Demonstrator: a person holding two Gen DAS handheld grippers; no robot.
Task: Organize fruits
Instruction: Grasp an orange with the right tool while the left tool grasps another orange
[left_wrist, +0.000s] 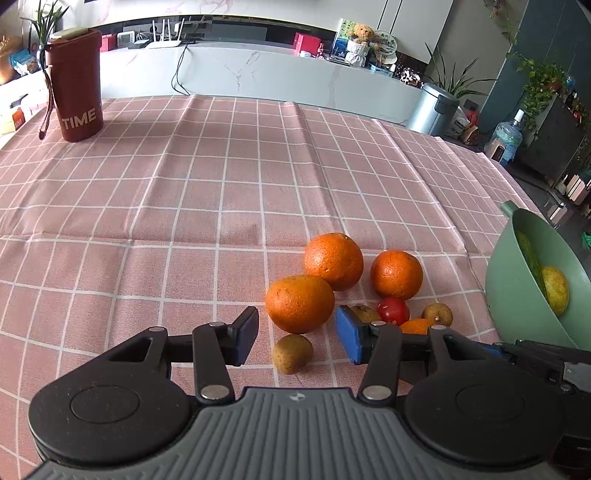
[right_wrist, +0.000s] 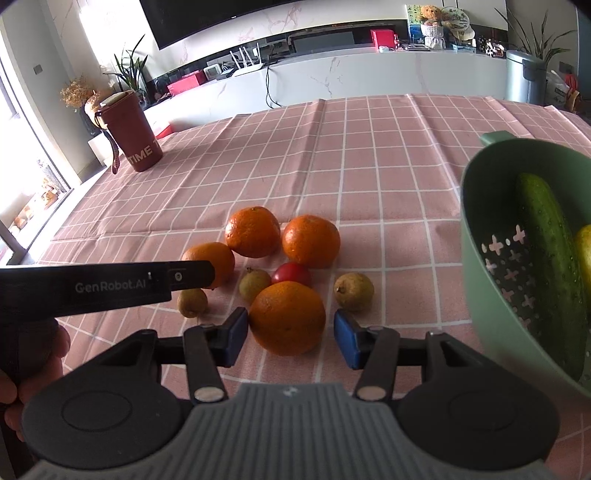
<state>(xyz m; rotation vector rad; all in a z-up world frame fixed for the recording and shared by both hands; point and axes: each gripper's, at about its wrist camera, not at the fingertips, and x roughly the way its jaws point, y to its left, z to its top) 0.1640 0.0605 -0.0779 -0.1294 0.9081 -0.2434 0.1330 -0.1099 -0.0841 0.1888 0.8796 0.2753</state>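
Several oranges lie grouped on the pink checked tablecloth (left_wrist: 147, 192), with a red tomato (right_wrist: 291, 274) and small brown-green fruits among them. My left gripper (left_wrist: 297, 338) is open just behind one orange (left_wrist: 300, 303), with a small brown fruit (left_wrist: 291, 353) between its fingers. My right gripper (right_wrist: 290, 339) is open, its pads on either side of the nearest orange (right_wrist: 288, 317), not closed on it. A green colander bowl (right_wrist: 480, 295) at the right holds a cucumber (right_wrist: 550, 258) and a yellow fruit (left_wrist: 554, 290).
A dark red tumbler marked TIME (left_wrist: 75, 86) stands at the table's far left. The left gripper's body (right_wrist: 107, 286) crosses the left of the right wrist view. A white counter and a bin (left_wrist: 436, 109) lie beyond the table's far edge.
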